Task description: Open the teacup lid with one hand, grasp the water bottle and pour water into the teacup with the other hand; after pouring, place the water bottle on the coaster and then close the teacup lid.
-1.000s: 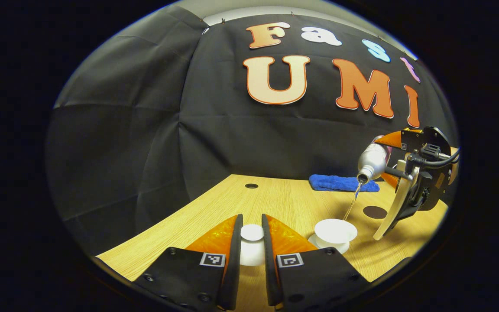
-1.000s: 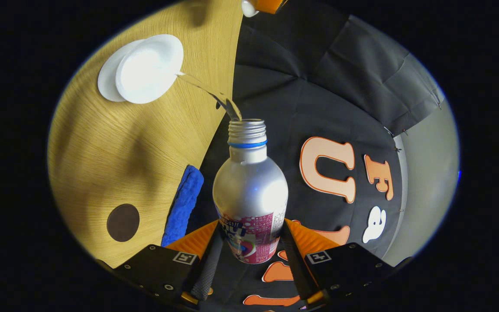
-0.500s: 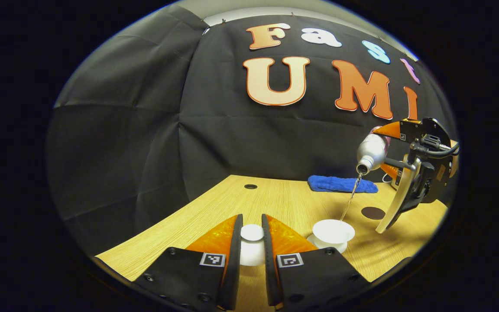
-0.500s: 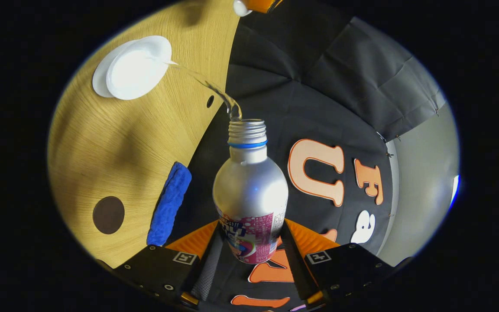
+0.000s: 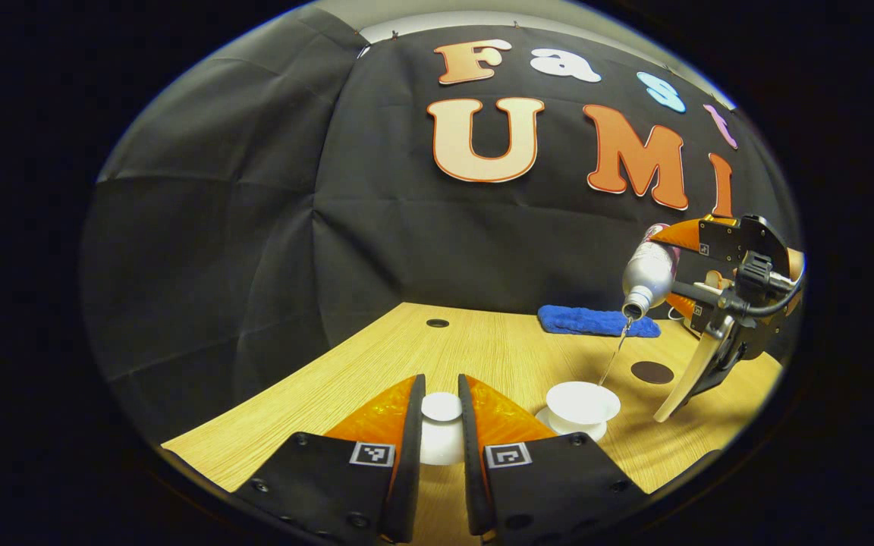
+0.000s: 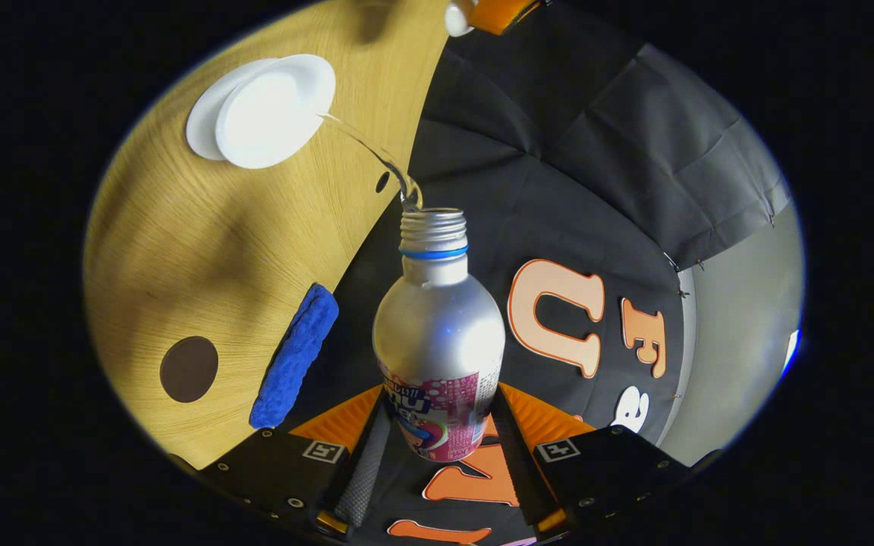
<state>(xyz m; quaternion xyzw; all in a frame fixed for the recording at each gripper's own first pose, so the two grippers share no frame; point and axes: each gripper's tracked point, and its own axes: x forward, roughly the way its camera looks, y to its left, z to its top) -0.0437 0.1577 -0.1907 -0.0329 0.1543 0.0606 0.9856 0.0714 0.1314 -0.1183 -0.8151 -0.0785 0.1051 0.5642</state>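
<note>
Overhead, the right tongs [image 6: 437,455] clamp a silver water bottle [image 6: 438,334] by its labelled base, both fingers pressed against its sides, and hold it tipped neck-down above the wooden desk [image 6: 202,250]. Its threaded mouth is uncapped, and a thin stream of water [image 6: 372,152] arcs from it to the rim of the open white teacup [image 6: 274,110], which stands on its white saucer [image 6: 202,129]. In the left gripper view the same bottle [image 5: 648,273] hangs to the right in the other tongs [image 5: 691,284], above the teacup [image 5: 583,402], with the stream [image 5: 614,356] falling between them.

Nearer the camera, the left tongs [image 5: 441,425] are closed on the white teacup lid [image 5: 441,432], gripping its knob between both fingers and holding it just left of the cup. Whether the lid touches the desk [image 5: 482,349] cannot be told.

A round dark brown coaster [image 5: 651,372] lies bare on the desk just beyond the teacup, below the tilted bottle. Behind it a folded blue cloth [image 5: 596,321] rests along the desk's far edge against the black wall. A small dark hole [image 5: 437,324] shows in the desk farther left.
</note>
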